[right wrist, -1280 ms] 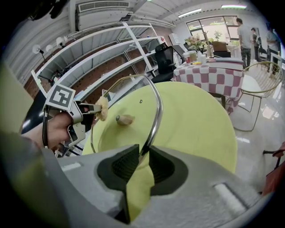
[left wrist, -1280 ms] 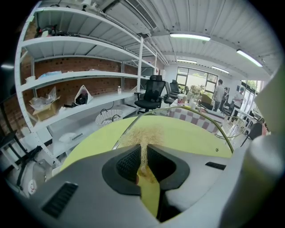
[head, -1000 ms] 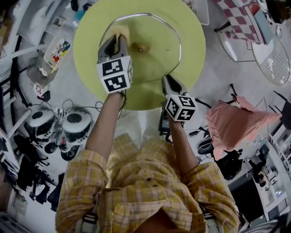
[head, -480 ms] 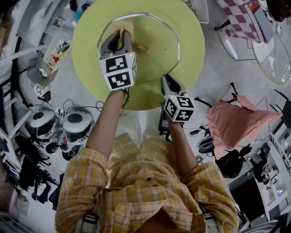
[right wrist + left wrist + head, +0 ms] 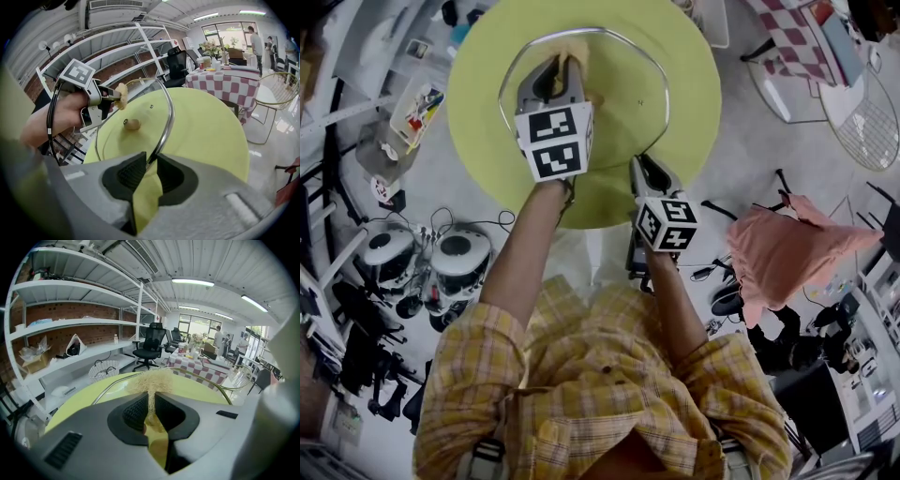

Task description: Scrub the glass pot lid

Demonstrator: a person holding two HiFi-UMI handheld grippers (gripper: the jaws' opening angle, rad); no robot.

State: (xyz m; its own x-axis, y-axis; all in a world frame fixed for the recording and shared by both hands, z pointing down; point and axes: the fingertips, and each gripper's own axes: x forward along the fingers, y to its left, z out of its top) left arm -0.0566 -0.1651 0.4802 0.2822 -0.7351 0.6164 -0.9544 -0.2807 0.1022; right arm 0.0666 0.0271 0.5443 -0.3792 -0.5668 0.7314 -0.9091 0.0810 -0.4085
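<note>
Glass pot lid [image 5: 623, 89] lies over the round yellow-green table [image 5: 698, 84]. Its near rim is pinched between the closed jaws of the right gripper [image 5: 639, 162]. In the right gripper view the metal rim rises out from between the pads, and the lid's knob [image 5: 132, 124] sits a little farther in on the glass. I cannot tell whether the lid touches the table top.

The left gripper [image 5: 555, 67] is clamped on a straw-coloured fibrous scrubber [image 5: 570, 47]. Its frayed tuft sticks out past the jaws and meets the lid at the far left, close to the rim.

A plaid shirt [image 5: 609, 394] fills the near part of the head view. To the right a pink cloth [image 5: 778, 253] lies bunched, well apart from the table. A chequered tablecloth [image 5: 787, 37] shows at the far right.
</note>
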